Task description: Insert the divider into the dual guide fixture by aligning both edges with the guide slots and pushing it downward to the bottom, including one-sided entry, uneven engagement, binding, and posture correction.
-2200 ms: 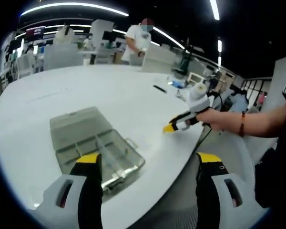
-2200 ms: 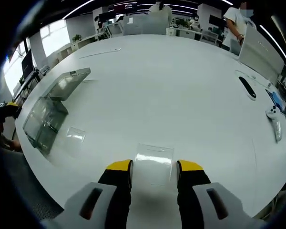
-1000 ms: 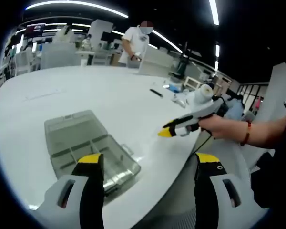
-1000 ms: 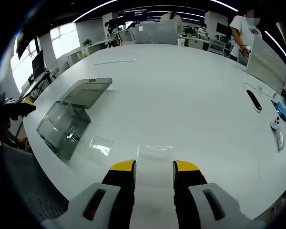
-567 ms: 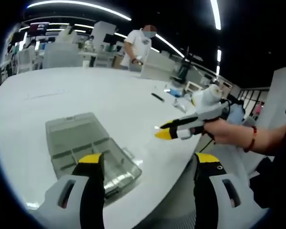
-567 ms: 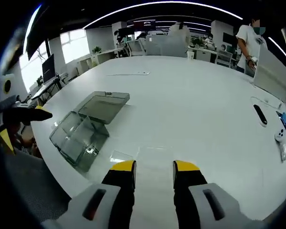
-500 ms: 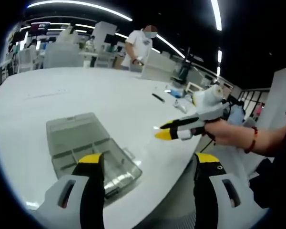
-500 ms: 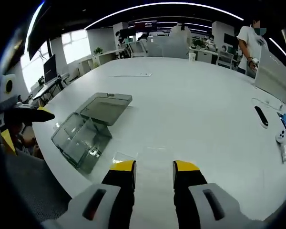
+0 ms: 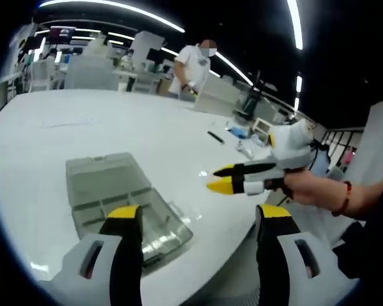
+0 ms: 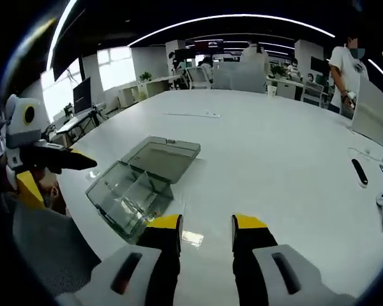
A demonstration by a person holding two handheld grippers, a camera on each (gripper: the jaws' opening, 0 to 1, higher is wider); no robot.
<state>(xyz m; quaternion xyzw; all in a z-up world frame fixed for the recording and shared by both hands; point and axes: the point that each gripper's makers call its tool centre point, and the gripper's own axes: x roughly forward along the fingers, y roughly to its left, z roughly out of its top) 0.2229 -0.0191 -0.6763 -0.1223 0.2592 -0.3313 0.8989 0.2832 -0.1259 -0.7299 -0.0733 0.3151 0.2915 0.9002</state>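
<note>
The right gripper (image 10: pixel 206 224), clenched on a clear divider (image 10: pixel 206 237), hovers just right of the open compartment box (image 10: pixel 137 188); the left gripper (image 9: pixel 195 220) gapes empty near it.

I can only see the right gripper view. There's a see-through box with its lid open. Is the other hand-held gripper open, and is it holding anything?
Observer: In the left gripper view, the left hand-held gripper has its yellow-tipped jaws wide apart, with nothing between them.
Operator: Is it near the box?
Observer: In that view its left jaw overlaps the near edge of the clear plastic compartment box. I can't tell whether they touch.
Operator: Who's holding my gripper?
Observer: A hand with a red wristband holds the right hand-held gripper, to the right of the box and by the edge of the white table.
</note>
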